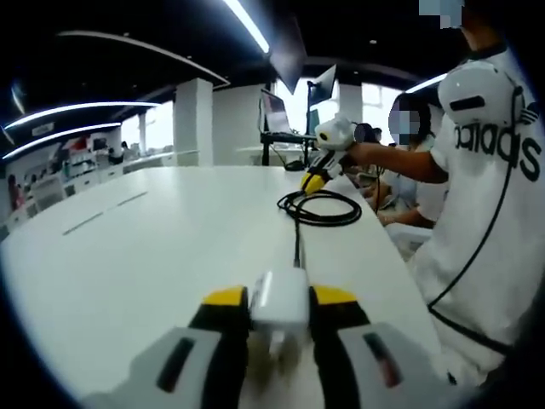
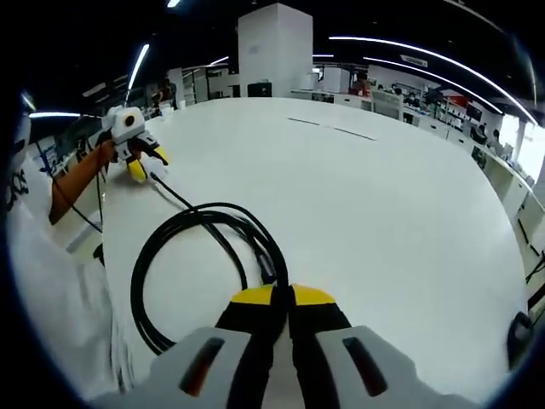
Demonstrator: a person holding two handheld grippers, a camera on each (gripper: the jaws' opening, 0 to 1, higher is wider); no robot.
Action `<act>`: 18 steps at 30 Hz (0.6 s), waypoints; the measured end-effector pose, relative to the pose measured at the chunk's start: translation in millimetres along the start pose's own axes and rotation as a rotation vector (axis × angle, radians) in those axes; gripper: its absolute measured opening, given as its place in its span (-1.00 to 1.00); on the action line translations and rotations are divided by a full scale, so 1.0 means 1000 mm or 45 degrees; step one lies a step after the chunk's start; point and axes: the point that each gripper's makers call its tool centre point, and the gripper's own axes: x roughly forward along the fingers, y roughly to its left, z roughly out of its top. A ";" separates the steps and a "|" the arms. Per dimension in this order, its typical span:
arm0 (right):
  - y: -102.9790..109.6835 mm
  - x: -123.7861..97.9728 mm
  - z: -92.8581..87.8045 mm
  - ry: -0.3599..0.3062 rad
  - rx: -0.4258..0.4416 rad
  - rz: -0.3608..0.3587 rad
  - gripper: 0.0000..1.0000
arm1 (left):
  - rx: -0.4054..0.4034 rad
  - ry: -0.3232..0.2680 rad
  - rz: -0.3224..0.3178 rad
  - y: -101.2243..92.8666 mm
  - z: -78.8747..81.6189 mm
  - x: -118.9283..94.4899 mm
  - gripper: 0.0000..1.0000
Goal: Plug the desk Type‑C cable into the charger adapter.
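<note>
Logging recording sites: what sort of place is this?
Probably an open-plan office or lab: a long white table, monitors on stands, strip ceiling lights, desks with seated people behind.

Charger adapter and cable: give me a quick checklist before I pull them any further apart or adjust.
1. Left tongs clamped on charger adapter: ok.
2. Right tongs closed on black cable near the coil: ok.
3. Cable runs from coil to adapter: ok.
4. Plug fully seated in adapter: cannot tell.
5. Cable lies on white table, no snag visible: ok.
</note>
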 end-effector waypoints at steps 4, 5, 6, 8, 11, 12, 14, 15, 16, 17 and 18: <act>-0.002 0.002 0.002 -0.005 0.006 -0.001 -0.92 | -0.002 0.002 0.004 0.003 0.000 0.000 -0.46; -0.002 0.002 0.003 -0.006 0.006 -0.002 -0.92 | -0.003 0.003 0.004 0.004 0.000 0.000 -0.46; -0.003 0.003 0.004 -0.006 0.006 -0.002 -0.92 | -0.004 0.005 0.004 0.005 0.000 0.000 -0.46; -0.004 0.005 0.005 -0.006 0.006 -0.003 -0.92 | -0.003 0.007 0.006 0.007 0.001 0.000 -0.46; -0.006 0.007 0.007 -0.009 0.007 -0.006 -0.92 | -0.008 0.007 0.007 0.009 0.001 0.001 -0.46; -0.007 0.007 0.008 -0.013 0.011 -0.006 -0.92 | -0.010 0.006 0.011 0.010 0.001 0.001 -0.46; -0.008 0.008 0.009 -0.018 0.016 -0.004 -0.92 | -0.013 0.004 0.018 0.013 0.001 0.001 -0.46; -0.009 0.009 0.010 -0.019 0.018 -0.004 -0.92 | -0.016 0.002 0.022 0.015 0.002 0.001 -0.46; -0.010 0.010 0.010 -0.021 0.020 -0.005 -0.92 | -0.019 0.000 0.023 0.016 0.002 0.001 -0.46; -0.011 0.011 0.011 -0.024 0.022 -0.007 -0.92 | -0.020 -0.001 0.023 0.017 0.002 0.001 -0.46; -0.011 0.011 0.012 -0.026 0.022 -0.008 -0.92 | -0.026 -0.004 0.023 0.018 0.002 0.001 -0.46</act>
